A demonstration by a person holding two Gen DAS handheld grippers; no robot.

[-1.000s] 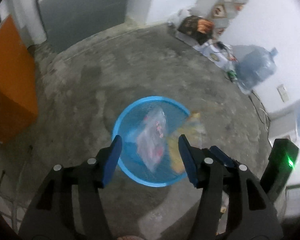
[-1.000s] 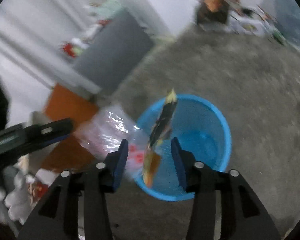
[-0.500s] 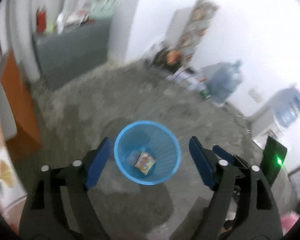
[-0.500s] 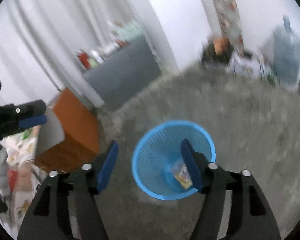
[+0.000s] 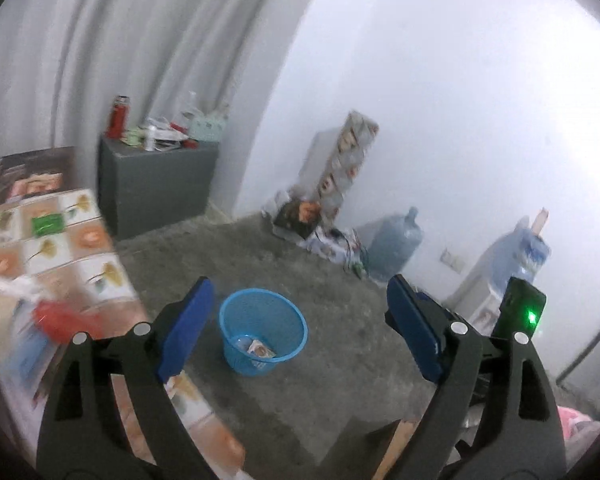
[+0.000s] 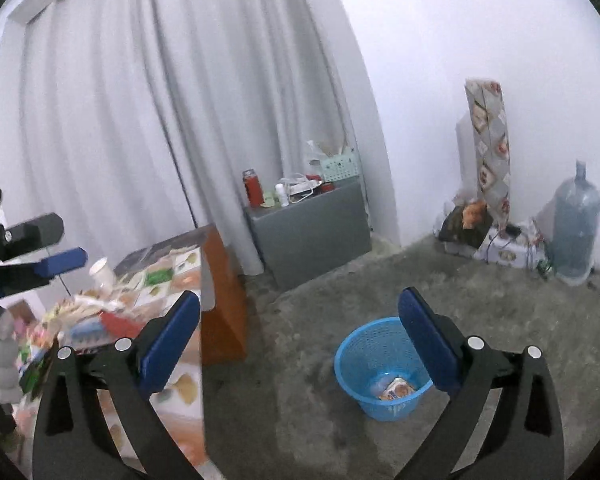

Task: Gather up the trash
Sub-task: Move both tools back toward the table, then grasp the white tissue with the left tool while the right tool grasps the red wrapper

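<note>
The left gripper [image 5: 300, 320] has its jaws spread wide and still opening, and nothing is between the blue pads [image 5: 186, 326]; they touch nothing. In the left wrist view the blue basket [image 5: 236, 316] stands on the grey floor [image 5: 340, 380], seen in the gap between the pads, a little toward 9 o'clock from the middle. Two pieces of trash [image 5: 256, 347] lie on its bottom.

The right gripper [image 6: 310, 342] is also released, its jaws opening to a very wide gap, empty. In the right wrist view the basket [image 6: 352, 356] sits at about 5 o'clock, partly behind the right pad [image 6: 426, 344], and the trash [image 6: 396, 390] is inside it. The table [image 6: 220, 280] with a patterned cloth is at 8 o'clock, with more wrappers [image 6: 96, 320] on it. The left gripper [image 6: 50, 262] shows at 9 o'clock.
</note>
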